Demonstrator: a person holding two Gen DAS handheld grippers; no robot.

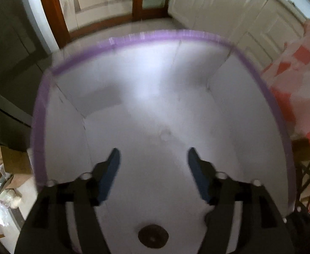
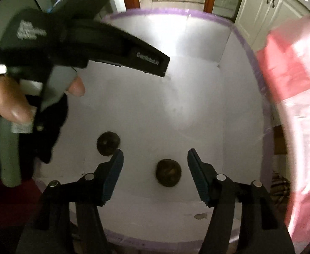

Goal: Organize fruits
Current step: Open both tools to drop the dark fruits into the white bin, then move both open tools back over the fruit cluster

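Both views look down on a white board (image 1: 155, 105) edged with purple tape. In the left wrist view my left gripper (image 1: 153, 149) stands open above the bare board. One dark round fruit (image 1: 152, 236) lies below the fingertips, low between the gripper's arms, touching neither finger. In the right wrist view my right gripper (image 2: 156, 151) is open too. A dark round fruit (image 2: 168, 173) lies on the board between its blue pads, with a gap on each side. A second dark fruit (image 2: 108, 143) lies just left of the left fingertip.
A red-and-white plastic bag (image 1: 298, 80) (image 2: 292, 105) rises along the board's right edge. A person's hand (image 2: 8, 99) holds the black housing (image 2: 104, 48) of the other tool over the board's upper left. White cabinets (image 1: 229, 10) and a wood-framed glass door (image 1: 104, 4) stand beyond. Cardboard boxes (image 1: 4, 165) lie at the left.
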